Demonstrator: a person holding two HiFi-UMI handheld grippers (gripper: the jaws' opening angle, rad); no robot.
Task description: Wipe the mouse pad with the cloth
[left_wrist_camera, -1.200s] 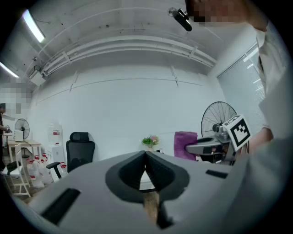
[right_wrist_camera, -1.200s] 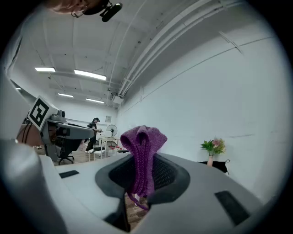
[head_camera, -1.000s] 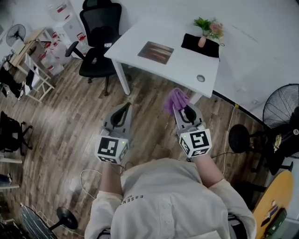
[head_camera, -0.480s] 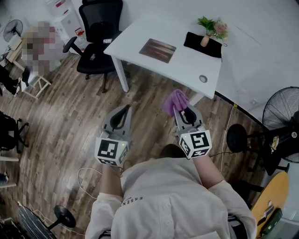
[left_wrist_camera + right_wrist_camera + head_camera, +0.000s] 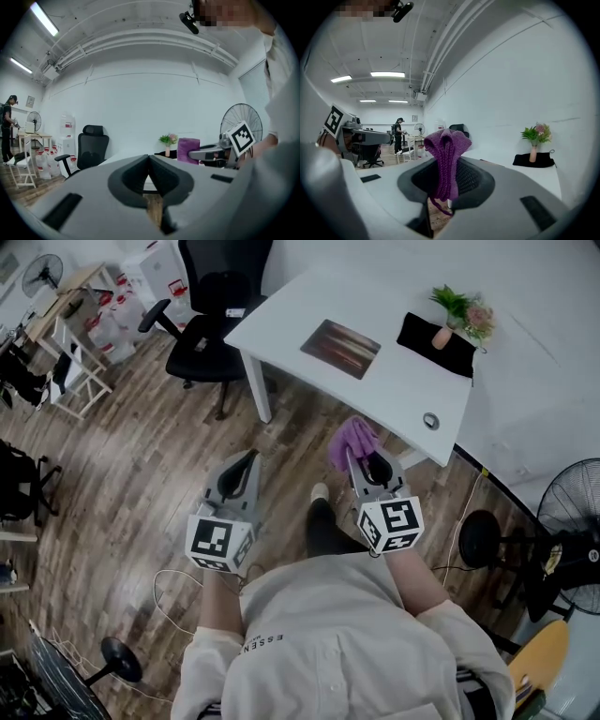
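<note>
White counter (image 5: 394, 381) sits upper right of the frame with the mouse pad (image 5: 340, 337) on it; wiping looks not yet begun. Right claw (image 5: 361, 454) is clamped on the purple cloth (image 5: 352, 439), well apart from the pad. Left claw (image 5: 247, 459) is closed and empty.

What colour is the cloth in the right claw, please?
Purple knit cloth; clearest in the right gripper view.

Our head camera looks steeply down from well above on the left gripper (image 5: 250, 456), the right gripper (image 5: 363, 452) and the table's (image 5: 375, 381) near corner. Each gripper camera sits close behind its own jaws, facing level toward that table. All three views share the flower vase (image 5: 441, 337) (image 5: 167, 151) (image 5: 533, 153) and the office chair (image 5: 211, 329) (image 5: 91, 145) (image 5: 459, 128).
</note>
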